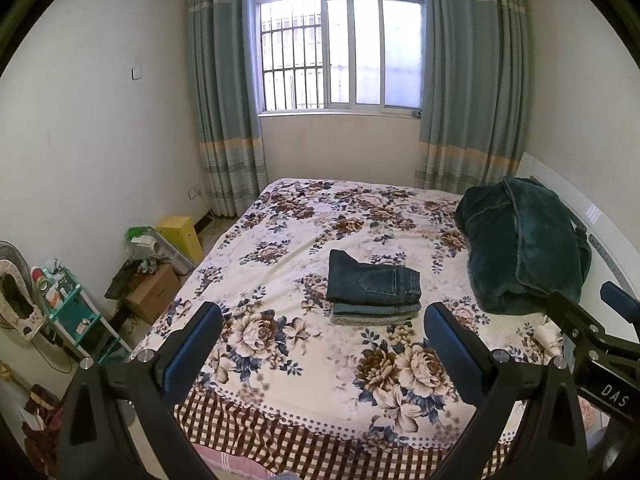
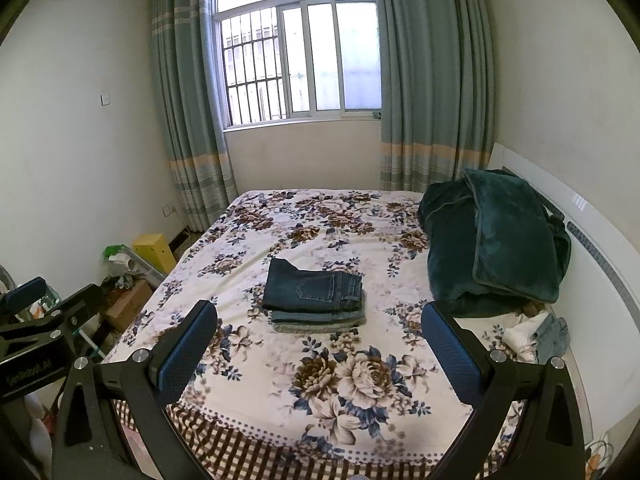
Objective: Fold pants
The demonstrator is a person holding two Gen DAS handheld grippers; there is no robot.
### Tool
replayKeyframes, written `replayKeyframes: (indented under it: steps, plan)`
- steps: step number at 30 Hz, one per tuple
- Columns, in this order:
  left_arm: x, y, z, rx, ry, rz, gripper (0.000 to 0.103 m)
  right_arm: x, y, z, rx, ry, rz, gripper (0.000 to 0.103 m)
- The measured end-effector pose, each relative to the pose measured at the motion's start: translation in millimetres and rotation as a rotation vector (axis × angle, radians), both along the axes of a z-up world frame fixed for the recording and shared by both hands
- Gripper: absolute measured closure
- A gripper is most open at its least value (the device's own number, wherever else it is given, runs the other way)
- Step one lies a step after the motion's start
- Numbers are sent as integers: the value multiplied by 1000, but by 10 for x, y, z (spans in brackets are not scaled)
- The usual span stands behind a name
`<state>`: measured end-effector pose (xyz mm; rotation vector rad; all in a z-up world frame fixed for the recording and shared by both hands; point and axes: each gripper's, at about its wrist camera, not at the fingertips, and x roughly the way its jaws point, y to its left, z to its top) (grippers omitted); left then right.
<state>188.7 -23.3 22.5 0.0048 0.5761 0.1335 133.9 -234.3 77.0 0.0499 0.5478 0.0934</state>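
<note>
A folded pair of dark blue jeans lies on top of a small stack of folded pants in the middle of the floral bed cover. It also shows in the right wrist view. My left gripper is open and empty, held above the bed's near end, well short of the stack. My right gripper is also open and empty, at about the same distance. Each gripper shows at the edge of the other's view.
A dark green blanket is heaped at the right by the white headboard. Crumpled light clothes lie in front of the blanket. Boxes, a yellow bin and a teal shelf crowd the floor at the left.
</note>
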Motion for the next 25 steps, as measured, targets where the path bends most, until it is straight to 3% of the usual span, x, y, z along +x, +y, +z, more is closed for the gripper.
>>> replayKeyframes:
  steps: [25]
  plan:
    - [-54, -15, 83, -1, -4, -4, 0, -37, 18, -32, 3, -1, -2, 0]
